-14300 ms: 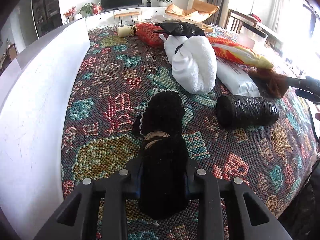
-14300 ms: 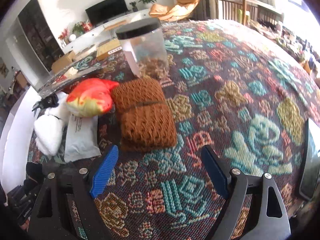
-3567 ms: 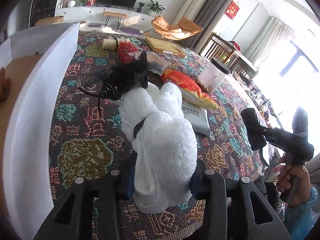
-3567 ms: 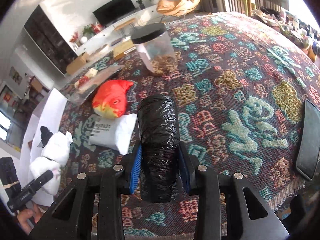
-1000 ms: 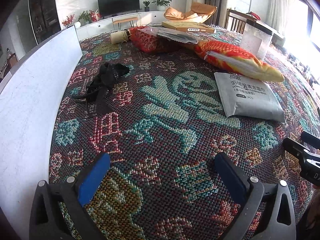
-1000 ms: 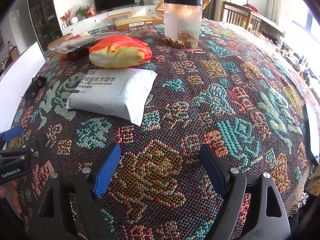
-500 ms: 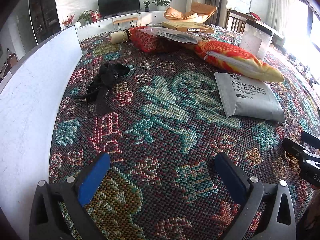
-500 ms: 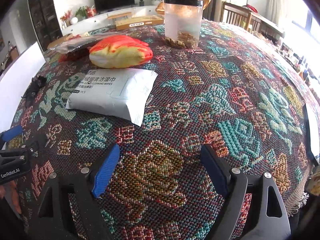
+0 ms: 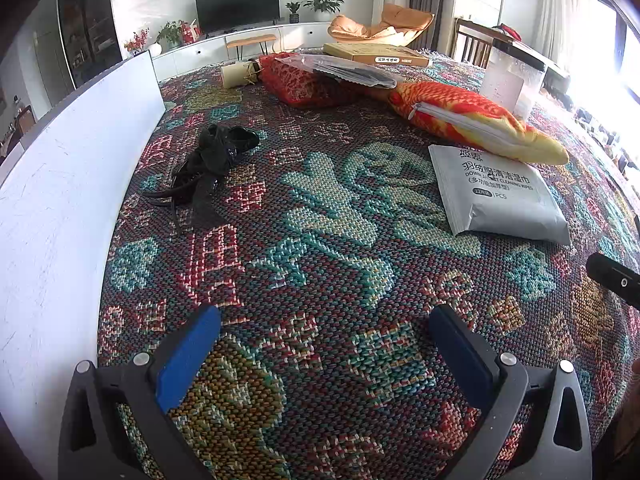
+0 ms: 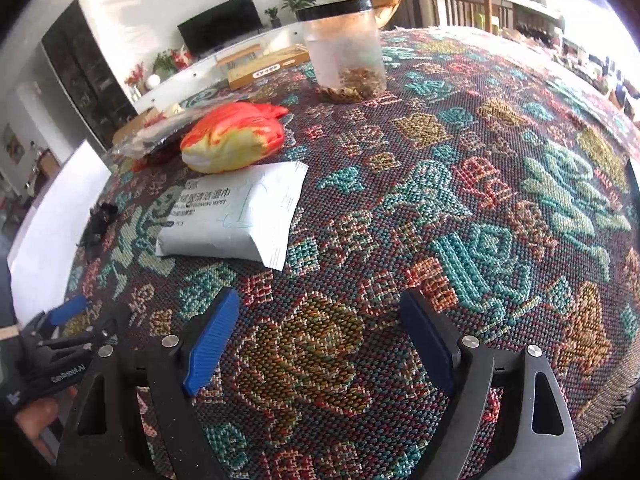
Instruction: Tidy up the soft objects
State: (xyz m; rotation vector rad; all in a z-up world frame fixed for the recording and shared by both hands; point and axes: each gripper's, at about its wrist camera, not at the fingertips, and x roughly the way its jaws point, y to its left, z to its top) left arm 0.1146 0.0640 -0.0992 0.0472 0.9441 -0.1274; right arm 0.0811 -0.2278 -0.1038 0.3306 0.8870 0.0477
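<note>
My left gripper (image 9: 324, 344) stands open and empty over the patterned tablecloth (image 9: 320, 240). Ahead of it to the left lies a crumpled black fabric piece with straps (image 9: 212, 160). A grey pack of cleaning wipes (image 9: 496, 192) lies to the right, with an orange-and-yellow fish plush (image 9: 472, 120) behind it. My right gripper (image 10: 320, 328) is open too, nothing between its fingers. The wipes pack (image 10: 236, 216) and the fish plush (image 10: 232, 140) lie ahead of it to the left. The left gripper (image 10: 68, 320) shows at the lower left of the right wrist view.
A white box wall (image 9: 60, 184) runs along the table's left side. At the back are a red knitted item (image 9: 304, 80) under a clear bag (image 9: 344, 68), a flat cardboard box (image 9: 376, 54), a small cream roll (image 9: 236, 74) and a clear jar with a black lid (image 10: 344, 52).
The right gripper has lifted and tilted, so the jar and plush sit farther off in its view. The left gripper and the objects on the cloth have stayed put.
</note>
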